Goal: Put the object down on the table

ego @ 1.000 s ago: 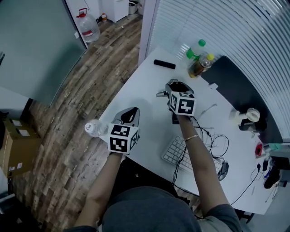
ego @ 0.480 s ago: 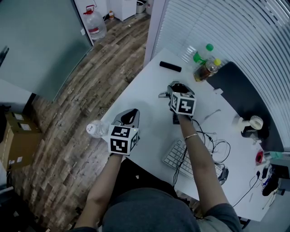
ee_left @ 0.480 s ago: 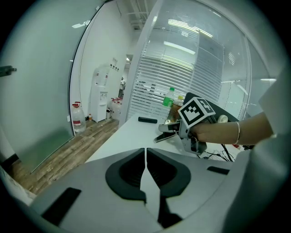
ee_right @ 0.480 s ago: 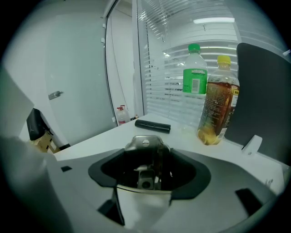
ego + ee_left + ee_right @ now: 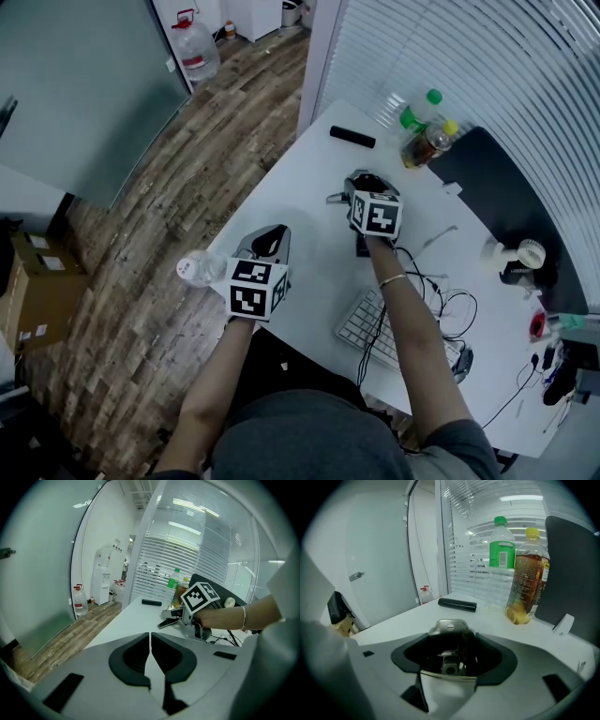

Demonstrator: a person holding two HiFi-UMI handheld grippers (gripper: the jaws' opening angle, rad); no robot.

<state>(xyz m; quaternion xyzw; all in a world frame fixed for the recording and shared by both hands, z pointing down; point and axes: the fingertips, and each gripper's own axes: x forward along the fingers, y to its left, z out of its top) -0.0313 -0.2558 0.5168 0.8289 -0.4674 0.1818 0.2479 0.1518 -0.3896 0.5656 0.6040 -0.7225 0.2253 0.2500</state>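
Note:
My right gripper (image 5: 359,181) hovers over the middle of the white table (image 5: 300,178), shut on a small silvery metal object (image 5: 335,197) that sticks out to its left. In the right gripper view that metal object (image 5: 449,627), with a screw on top, sits clamped between the jaws of the right gripper (image 5: 450,637). My left gripper (image 5: 269,238) is at the table's near-left edge, its jaws pressed together on nothing (image 5: 150,641). From the left gripper view the right gripper (image 5: 180,615) and the metal object (image 5: 167,622) show just above the tabletop.
A green-capped bottle (image 5: 418,106), a yellow-capped tea bottle (image 5: 427,139) and a black bar (image 5: 352,137) stand at the table's far side. A keyboard (image 5: 367,323) and cables (image 5: 441,291) lie near the right arm. A water bottle (image 5: 195,267) is beside the left gripper.
The head camera shifted a little a second ago. Both grippers stay in nearly the same places, the right one still holding the metal object.

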